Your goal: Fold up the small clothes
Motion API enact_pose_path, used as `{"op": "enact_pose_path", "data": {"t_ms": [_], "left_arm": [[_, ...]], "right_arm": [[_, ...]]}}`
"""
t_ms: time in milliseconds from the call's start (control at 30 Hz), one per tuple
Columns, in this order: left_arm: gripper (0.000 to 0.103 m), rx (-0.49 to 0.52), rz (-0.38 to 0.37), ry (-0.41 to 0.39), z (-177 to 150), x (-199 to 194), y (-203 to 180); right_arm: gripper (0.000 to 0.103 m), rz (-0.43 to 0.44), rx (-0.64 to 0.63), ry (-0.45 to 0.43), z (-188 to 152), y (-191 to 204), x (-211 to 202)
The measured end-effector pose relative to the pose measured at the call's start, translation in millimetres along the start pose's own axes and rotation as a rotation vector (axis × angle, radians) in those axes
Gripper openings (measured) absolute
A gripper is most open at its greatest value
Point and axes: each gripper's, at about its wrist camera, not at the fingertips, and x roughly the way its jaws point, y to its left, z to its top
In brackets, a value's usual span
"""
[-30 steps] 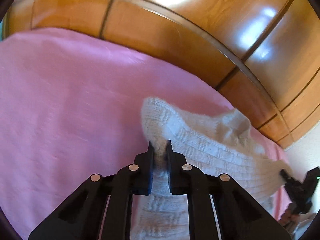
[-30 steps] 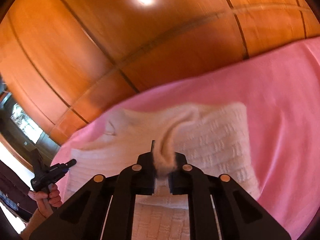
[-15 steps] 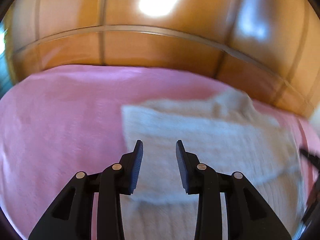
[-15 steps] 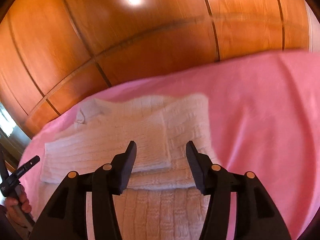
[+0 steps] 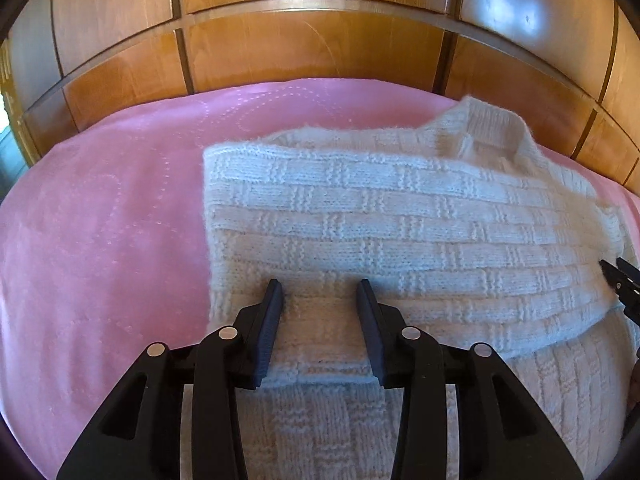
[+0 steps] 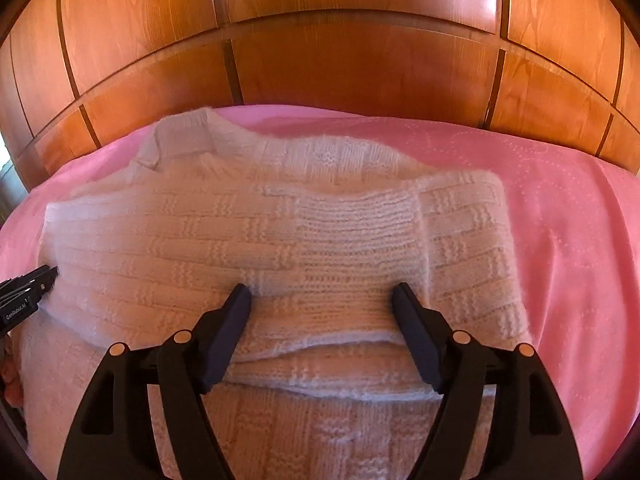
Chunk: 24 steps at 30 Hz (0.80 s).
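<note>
Sweater: I see a cream knitted sweater (image 5: pixel 400 216) lying on the pink bedspread (image 5: pixel 100 220), with both sleeves folded across the chest and its collar toward the wooden panelling.
Left hand-held gripper: my left hand-held gripper (image 5: pixel 320 288) hovers low over the folded sleeve near the sweater's left edge; its jaws have just been opening and now stand at a moderate gap, with knit under them but nothing pinched.
Right hand-held gripper: my right hand-held gripper (image 6: pixel 322 292) sits over the other folded sleeve; its jaws have just been opening and stand wide apart, the ribbed cuff lying loose between them and not pressed by either pad.
Cross views: the tip of the right one shows at the right edge of the left wrist view (image 5: pixel 618 276), and the left one's tip shows at the left edge of the right wrist view (image 6: pixel 30 284), both just at the sweater's sides.
Backdrop: glossy wooden wardrobe panels (image 6: pixel 360 60) rise behind the bed.
Person: a bit of a hand (image 6: pixel 10 380) shows at the left edge, too little to tell more.
</note>
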Motion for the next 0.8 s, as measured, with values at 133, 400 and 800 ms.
{"op": "enact_pose_path", "data": {"t_ms": [133, 400, 800], "left_arm": [[0.038, -0.014, 0.0, -0.017, -8, -18, -2], [0.051, -0.014, -0.025, -0.057, -31, -61, -3], [0.051, 0.001, -0.029, -0.057, -67, -100, 13]], "right_arm": [[0.076, 0.0, -0.002, -0.002, -2, -1, 0], [0.093, -0.03, -0.005, -0.001, -3, 1, -15], [0.1, 0.005, 0.035, 0.097, -45, -12, -63]]}}
